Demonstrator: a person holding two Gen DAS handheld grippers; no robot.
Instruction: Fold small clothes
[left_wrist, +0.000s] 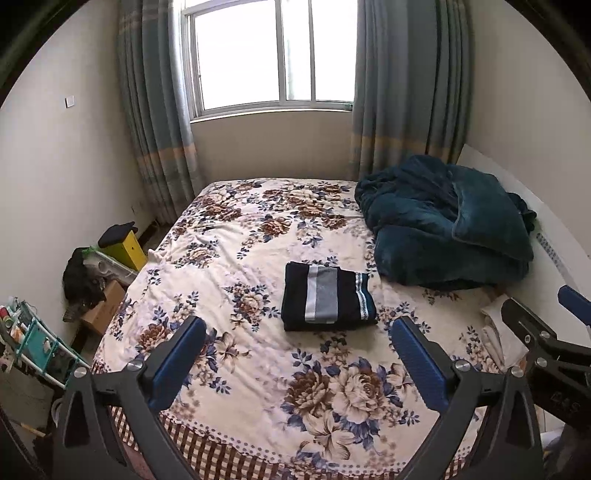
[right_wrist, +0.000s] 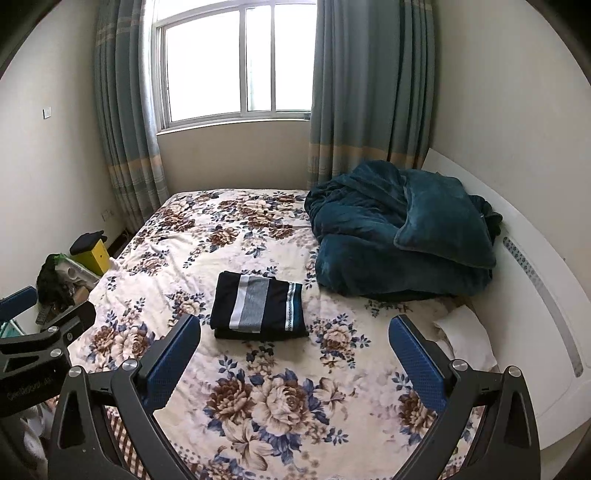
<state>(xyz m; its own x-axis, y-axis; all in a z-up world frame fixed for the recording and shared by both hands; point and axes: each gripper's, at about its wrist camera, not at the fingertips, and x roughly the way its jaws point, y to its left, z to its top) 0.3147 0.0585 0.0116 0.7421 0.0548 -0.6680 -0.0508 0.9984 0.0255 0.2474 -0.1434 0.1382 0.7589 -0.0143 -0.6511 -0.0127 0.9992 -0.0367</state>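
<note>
One teal blanket (left_wrist: 447, 225) beside folded garment (left_wrist: 327, 299)

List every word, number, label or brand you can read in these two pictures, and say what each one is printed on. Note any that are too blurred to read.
Right gripper body, seen from the left wrist camera: embossed marks, too blurred to read.
Left gripper body, seen from the right wrist camera: a line of small white print, too blurred to read.
Folded garment: stripes only, no text.
Yellow box: no readable text.
</note>
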